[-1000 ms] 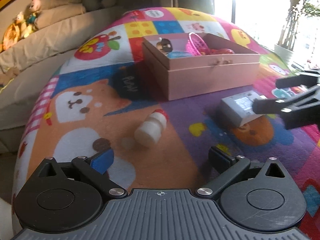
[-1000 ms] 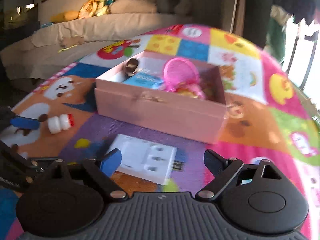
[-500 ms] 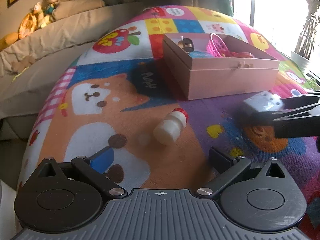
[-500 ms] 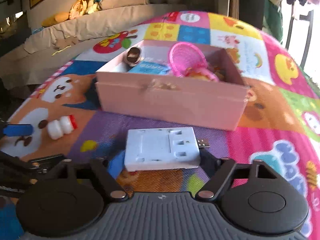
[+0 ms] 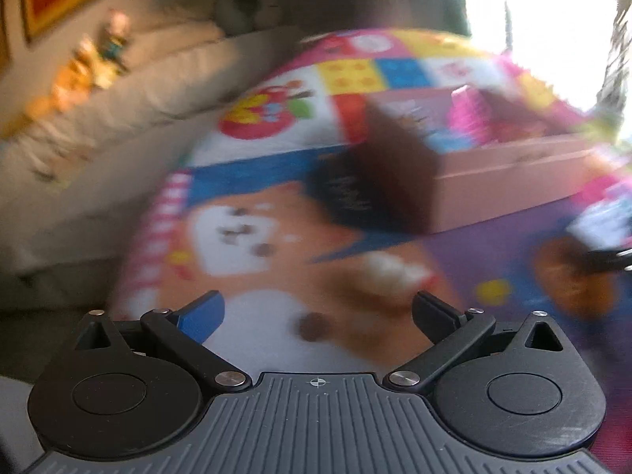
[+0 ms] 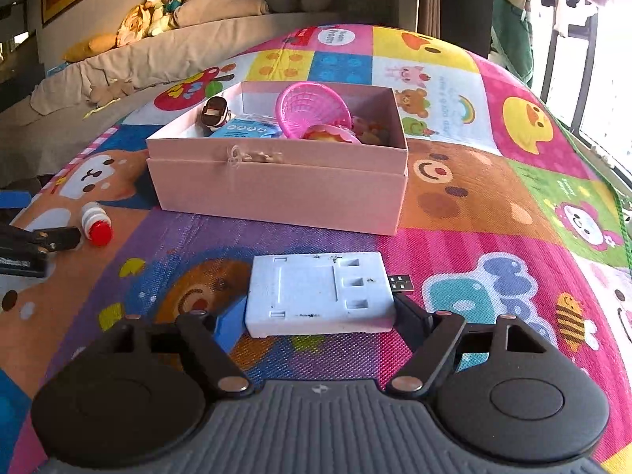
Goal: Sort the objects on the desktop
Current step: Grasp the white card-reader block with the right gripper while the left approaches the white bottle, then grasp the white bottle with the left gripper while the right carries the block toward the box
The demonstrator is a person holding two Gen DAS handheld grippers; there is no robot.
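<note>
White adapter block point(image 6: 320, 294) is sitting on the play mat point(image 6: 493, 205) just in front of the pink box point(image 6: 278, 187), right gripper point(image 6: 322, 316) squeezing its sides. Left gripper point(image 5: 316, 310) is hanging wide apart near the little bottle point(image 6: 94, 223).

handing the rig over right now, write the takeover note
Right gripper: jaws have just closed onto the white adapter; pads at both its ends, still down on the mat.
Left gripper: open, empty, near the small bottle lying on the mat.
Pink box: already holds a basket and other small items.
Left: adapter and bottle into the box.
</note>
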